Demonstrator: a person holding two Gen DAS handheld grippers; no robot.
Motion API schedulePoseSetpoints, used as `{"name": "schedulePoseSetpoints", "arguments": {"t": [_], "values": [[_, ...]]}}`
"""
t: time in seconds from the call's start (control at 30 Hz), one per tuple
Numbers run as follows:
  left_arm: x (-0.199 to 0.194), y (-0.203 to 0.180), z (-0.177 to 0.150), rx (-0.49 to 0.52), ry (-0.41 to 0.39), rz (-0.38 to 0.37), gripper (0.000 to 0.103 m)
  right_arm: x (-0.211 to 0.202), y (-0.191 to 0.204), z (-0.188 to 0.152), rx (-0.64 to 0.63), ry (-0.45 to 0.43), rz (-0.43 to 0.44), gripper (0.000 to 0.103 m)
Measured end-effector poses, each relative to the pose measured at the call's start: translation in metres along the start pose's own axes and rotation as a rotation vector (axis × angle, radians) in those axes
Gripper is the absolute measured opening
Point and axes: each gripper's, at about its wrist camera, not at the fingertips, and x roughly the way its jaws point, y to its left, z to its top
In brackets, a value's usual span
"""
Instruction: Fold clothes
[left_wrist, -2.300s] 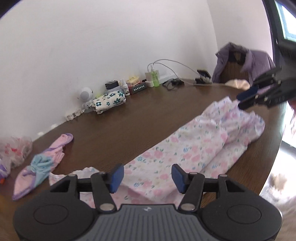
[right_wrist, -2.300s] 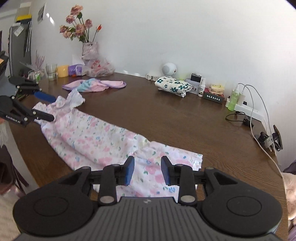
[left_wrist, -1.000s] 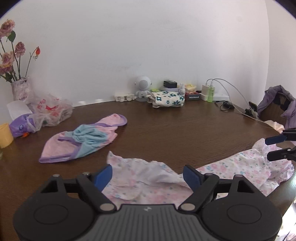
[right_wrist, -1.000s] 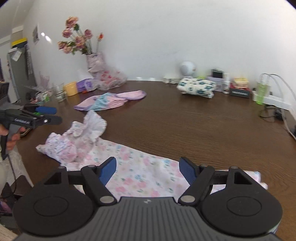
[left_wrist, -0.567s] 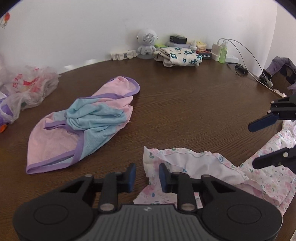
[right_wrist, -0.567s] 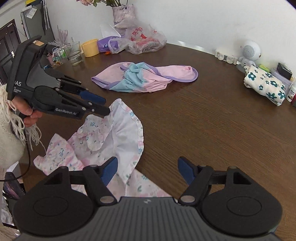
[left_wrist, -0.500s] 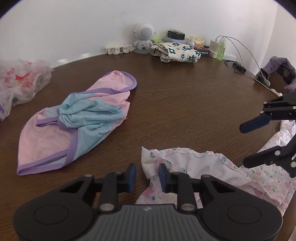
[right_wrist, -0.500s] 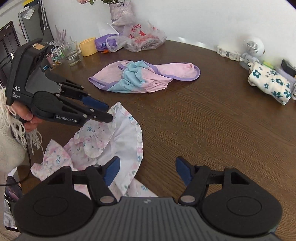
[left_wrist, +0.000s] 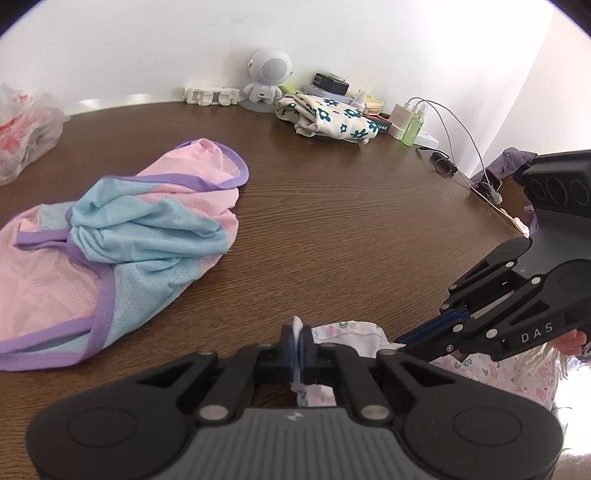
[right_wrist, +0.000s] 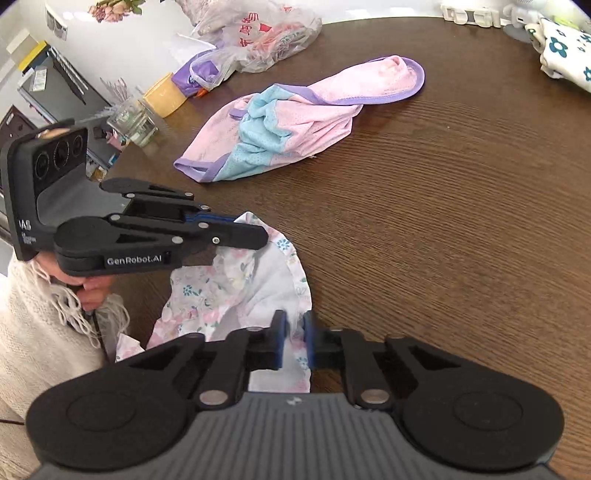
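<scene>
- Two grippers are seen at the bottom of the frames: the left gripper (left_wrist: 298, 341) is clamped on a hem of the floral garment (right_wrist: 255, 284), and the right gripper (right_wrist: 293, 338) is pinched on its frilled edge.
- Thin, limp, light cloth is judged here; hems and corners are best gripped.
- One pink and blue garment (left_wrist: 110, 229) lies mid-frame left on the table (left_wrist: 351, 221).
- One folded flowered cloth (left_wrist: 328, 118) is counted at upper centre.
</scene>
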Motion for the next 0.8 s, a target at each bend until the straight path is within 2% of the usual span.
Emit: {"name": "schedulePoseSetpoints", "arguments": {"t": [0.07,0.13,0.3,0.37,0.47,0.57,0.63,0.73,0.8], "values": [[-0.014,-0.009,-0.004,0.043,-0.061,0.020,0.001,-0.009,0.008,-0.003,-0.054,-0.051,-0.009,0.004],[-0.037,-0.024,-0.012,0.129,-0.138,0.064,0.001,-0.021,0.022,-0.010,-0.152,-0.111,-0.032,0.004],[-0.097,-0.066,-0.061,0.387,-0.329,0.163,0.004,-0.043,0.080,-0.055,-0.532,-0.206,-0.096,0.003],[-0.110,-0.075,-0.082,0.405,-0.341,0.177,0.008,-0.042,0.098,-0.074,-0.644,-0.213,-0.110,0.003],[-0.111,-0.082,-0.107,0.396,-0.281,0.216,0.008,-0.034,0.115,-0.099,-0.734,-0.189,-0.109,0.004],[-0.108,-0.086,-0.125,0.380,-0.209,0.252,0.012,-0.024,0.116,-0.113,-0.720,-0.162,-0.095,0.005],[-0.115,-0.085,-0.128,0.337,-0.199,0.233,0.026,-0.022,0.114,-0.118,-0.687,-0.148,-0.071,0.009],[-0.136,-0.086,-0.125,0.285,-0.257,0.146,0.047,-0.039,0.106,-0.121,-0.606,-0.185,-0.009,0.017],[-0.149,-0.089,-0.120,0.266,-0.312,0.084,0.052,-0.055,0.102,-0.124,-0.566,-0.233,0.012,0.026]]}}
